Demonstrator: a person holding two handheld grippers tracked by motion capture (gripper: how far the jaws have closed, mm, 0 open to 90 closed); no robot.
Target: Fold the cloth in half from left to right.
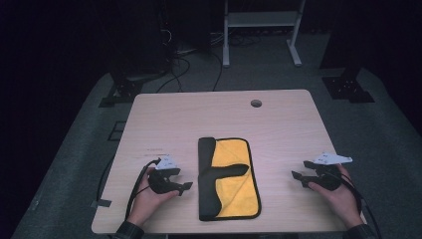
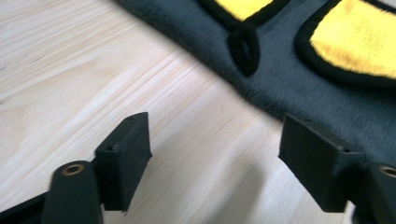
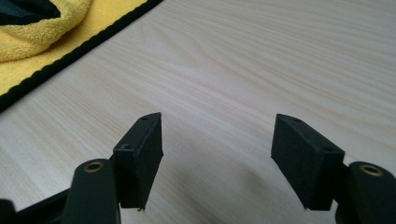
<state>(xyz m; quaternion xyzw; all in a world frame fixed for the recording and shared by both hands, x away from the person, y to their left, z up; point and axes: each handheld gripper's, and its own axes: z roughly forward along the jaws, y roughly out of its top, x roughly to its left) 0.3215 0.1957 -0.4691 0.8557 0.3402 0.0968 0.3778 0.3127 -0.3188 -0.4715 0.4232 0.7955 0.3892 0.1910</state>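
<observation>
Both sets of jaws stand apart with nothing between them: the left gripper (image 1: 183, 186) has only bare wood between its pads (image 2: 125, 158), and the right gripper (image 1: 300, 177) likewise looks down on plain tabletop past its own pads (image 3: 142, 154). In the high view each rests low over the table (image 1: 164, 114) in the person's hands, the left one just beside the cloth's left edge and pointing at it, the right one well apart from its right edge. The cloth (image 1: 234, 191) lies between them near the front of the table, folded into an upright oblong, yellow with a black border, its grey-black underside turned over along the left as a dark band (image 2: 299, 88), with one corner flap (image 1: 230, 171) lying across the yellow. From here the fold looks close to finished, yet it is loose. The likeliest slip is at the left: those open jaws sit so near the dark band that a small push forward could catch the pile and drag the layers askew or flip the flap open. A pinch that takes just the top layer would lift it off the stack and undo the fold. The right gripper has a longer reach, so a hurried approach could shove the cloth sideways.
</observation>
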